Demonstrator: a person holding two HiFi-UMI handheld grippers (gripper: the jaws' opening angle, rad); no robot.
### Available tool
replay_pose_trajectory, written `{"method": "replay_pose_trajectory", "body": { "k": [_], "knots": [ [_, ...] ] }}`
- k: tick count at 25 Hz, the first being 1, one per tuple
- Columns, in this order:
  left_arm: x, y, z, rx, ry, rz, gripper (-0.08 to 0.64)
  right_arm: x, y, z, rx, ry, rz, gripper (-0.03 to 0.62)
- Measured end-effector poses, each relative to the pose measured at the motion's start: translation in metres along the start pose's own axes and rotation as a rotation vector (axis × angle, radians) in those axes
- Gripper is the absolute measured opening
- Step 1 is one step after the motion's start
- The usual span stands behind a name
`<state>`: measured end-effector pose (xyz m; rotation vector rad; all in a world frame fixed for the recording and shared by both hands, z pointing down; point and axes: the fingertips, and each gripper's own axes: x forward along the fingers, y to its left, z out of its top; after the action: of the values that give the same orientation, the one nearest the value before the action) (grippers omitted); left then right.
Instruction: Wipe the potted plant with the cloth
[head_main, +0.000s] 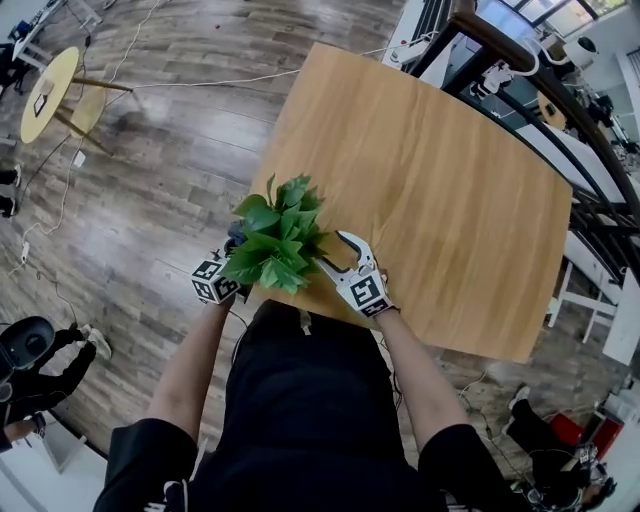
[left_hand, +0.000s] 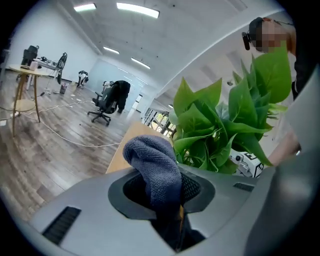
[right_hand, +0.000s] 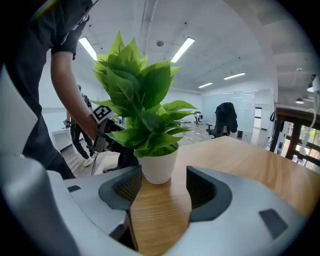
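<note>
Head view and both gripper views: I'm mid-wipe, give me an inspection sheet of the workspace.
Surface: wooden table, bare wood apart from the plant.
Job's things: potted plant upright in a white pot near the person's edge of the table; grey cloth bunched, close to the leaves.
Clutter: nothing seen on the table.
Grippers: left tongs shut on the cloth; right tongs open, the pot just ahead of the gap.
Cables: white cable trailing over the floor.
Surroundings: wood floor, small round table, office chair.
</note>
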<state>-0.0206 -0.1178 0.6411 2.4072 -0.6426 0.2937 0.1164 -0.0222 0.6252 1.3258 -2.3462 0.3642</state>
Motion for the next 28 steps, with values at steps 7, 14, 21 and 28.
{"method": "replay_pose_trajectory", "body": {
  "k": [7,14,21,28],
  "knots": [
    [0.021,-0.017,-0.007,0.116,0.122,-0.082,0.118,0.03,0.007,0.014,-0.116,-0.011,0.109,0.259],
    [0.019,-0.024,-0.014,0.166,0.129,-0.096,0.118,0.037,0.011,0.015,-0.112,-0.012,0.09,0.261],
    [0.015,-0.05,-0.037,0.208,0.184,-0.134,0.118,0.028,-0.001,0.006,-0.035,0.01,0.058,0.26],
    [0.017,-0.067,-0.054,0.236,0.23,-0.149,0.118,0.032,0.017,0.005,-0.07,0.045,0.09,0.259]
  ]
}}
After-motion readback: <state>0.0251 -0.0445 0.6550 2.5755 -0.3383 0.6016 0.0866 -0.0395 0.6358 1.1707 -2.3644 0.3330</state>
